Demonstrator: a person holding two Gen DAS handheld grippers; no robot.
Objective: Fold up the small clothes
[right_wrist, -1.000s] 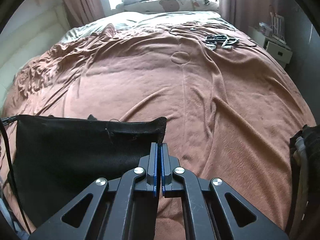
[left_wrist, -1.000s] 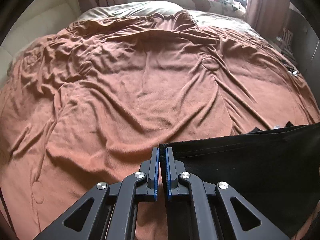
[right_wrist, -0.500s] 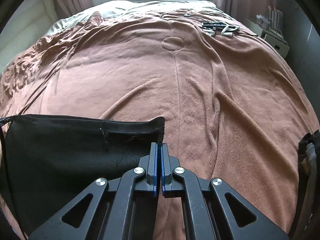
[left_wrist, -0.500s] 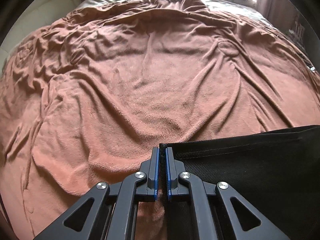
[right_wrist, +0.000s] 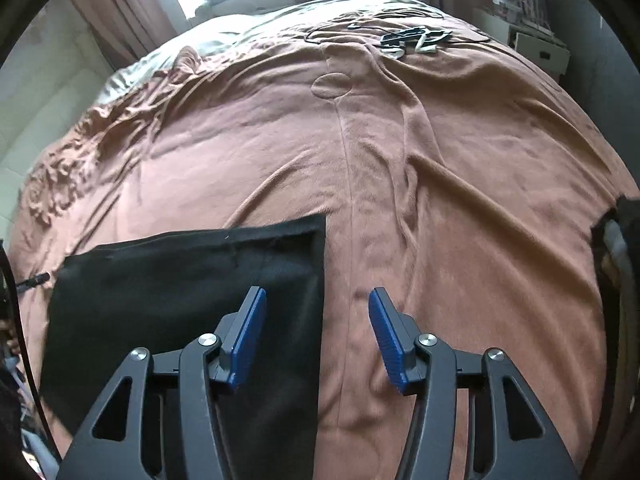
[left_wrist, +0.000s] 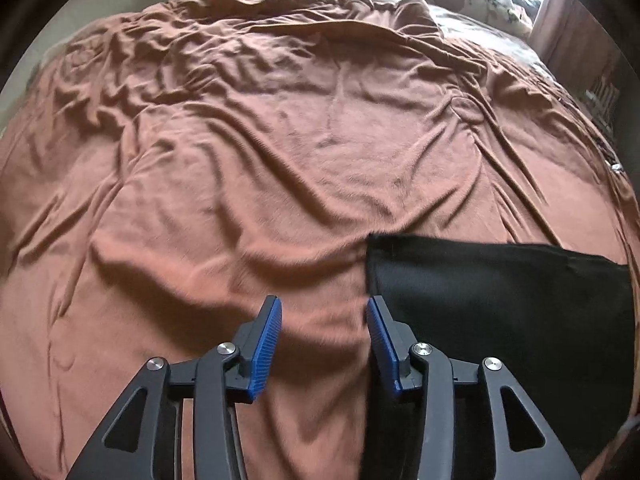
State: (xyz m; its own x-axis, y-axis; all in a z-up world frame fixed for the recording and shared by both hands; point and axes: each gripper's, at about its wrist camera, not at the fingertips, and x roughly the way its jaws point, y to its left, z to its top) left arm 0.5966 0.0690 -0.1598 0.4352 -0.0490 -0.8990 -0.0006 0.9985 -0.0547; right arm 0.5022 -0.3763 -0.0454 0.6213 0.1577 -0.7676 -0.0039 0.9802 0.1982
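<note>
While both tools' jaws open, black garment (left_wrist: pixel 500 300) lies flat below (released).

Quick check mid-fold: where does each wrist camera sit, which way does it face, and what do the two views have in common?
Left wrist: behind the left gripper, tilted down across the brown blanket; jaws opening, nothing between them; black garment on the picture's right.
Right wrist: behind the right gripper, tilted down toward the window end; jaws opening over the black garment's edge.
Shared: garment, blanket.
</note>
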